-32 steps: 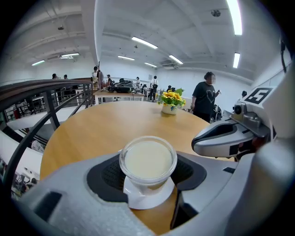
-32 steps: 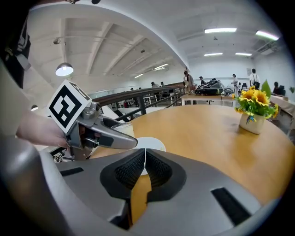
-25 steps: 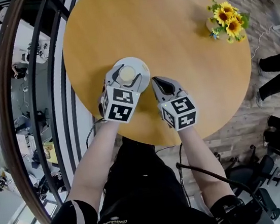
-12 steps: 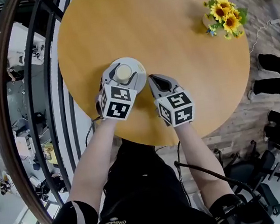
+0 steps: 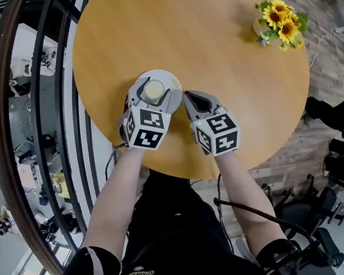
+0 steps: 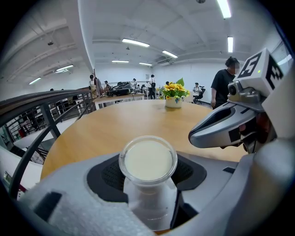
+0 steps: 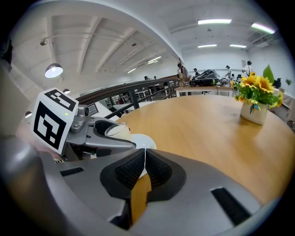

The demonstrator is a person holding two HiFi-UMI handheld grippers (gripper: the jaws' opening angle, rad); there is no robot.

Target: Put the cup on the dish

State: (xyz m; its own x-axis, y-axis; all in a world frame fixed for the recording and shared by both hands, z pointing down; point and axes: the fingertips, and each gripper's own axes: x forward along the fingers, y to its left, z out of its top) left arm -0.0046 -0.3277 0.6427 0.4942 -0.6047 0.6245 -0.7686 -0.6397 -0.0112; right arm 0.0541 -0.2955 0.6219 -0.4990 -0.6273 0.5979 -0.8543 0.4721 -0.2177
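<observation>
Strip lights run across the white ceiling of a big open hall, and a dark curved railing (image 5: 38,120) follows the left edge of a round wooden counter (image 5: 209,40). A pot of yellow sunflowers (image 5: 277,22) stands near the counter's upper right edge in the head view, well apart from everything else. A person in dark clothes (image 6: 224,85) stands beyond the far side of the counter in the left gripper view.

Near the lower left edge of the counter lies a small white dish (image 7: 140,139). The left gripper (image 5: 153,97) reaches over it from below in the frame, and its fingers (image 6: 107,173) stand wide, closed against the two sides of a clear plastic cup (image 6: 148,160). The cup is upright and filled almost to the rim with a pale, milky liquid. From above it sits over the middle of the dish, with the dish's white rim showing around it on the upper and right sides. Whether the bottom of the cup touches the dish cannot be told, as the fingers cover it.

The right gripper (image 7: 144,151) hovers just to the right of the left one in the head view, near it but apart. Its fingers are pressed together with nothing between them, their tips pointing toward the dish's edge.
</observation>
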